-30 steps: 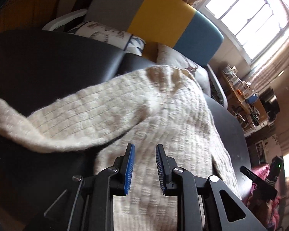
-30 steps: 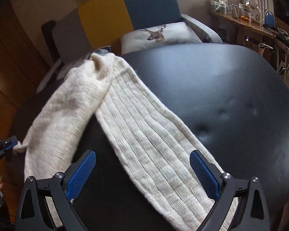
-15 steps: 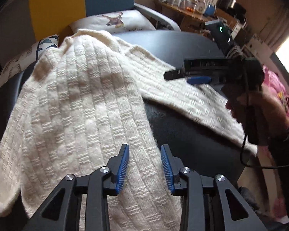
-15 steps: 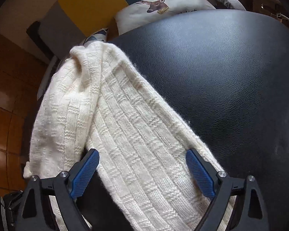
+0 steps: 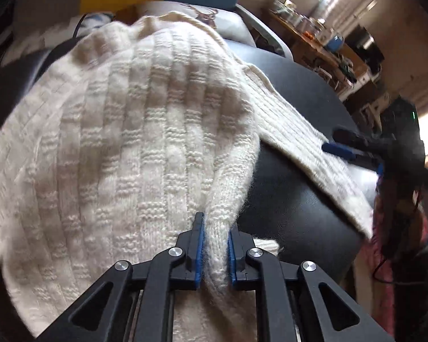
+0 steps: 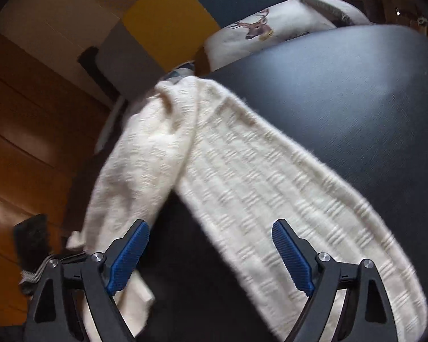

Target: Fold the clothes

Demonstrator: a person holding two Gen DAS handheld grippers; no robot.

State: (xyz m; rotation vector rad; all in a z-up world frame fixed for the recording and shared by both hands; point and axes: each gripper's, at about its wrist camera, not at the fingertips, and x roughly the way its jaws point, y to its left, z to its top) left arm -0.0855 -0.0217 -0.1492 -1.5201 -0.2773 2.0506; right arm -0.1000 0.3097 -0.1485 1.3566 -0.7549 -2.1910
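Since 0.5 s ago, left gripper has gone from part-open over the knit to pinched shut on a gathered ridge of the cream sweater. Right gripper stays wide open, holding nothing, low over the sleeve. Sweater lies draped on the black cushion; its sleeve's long axis runs diagonally, from the bunched end near the chair toward the near edge.
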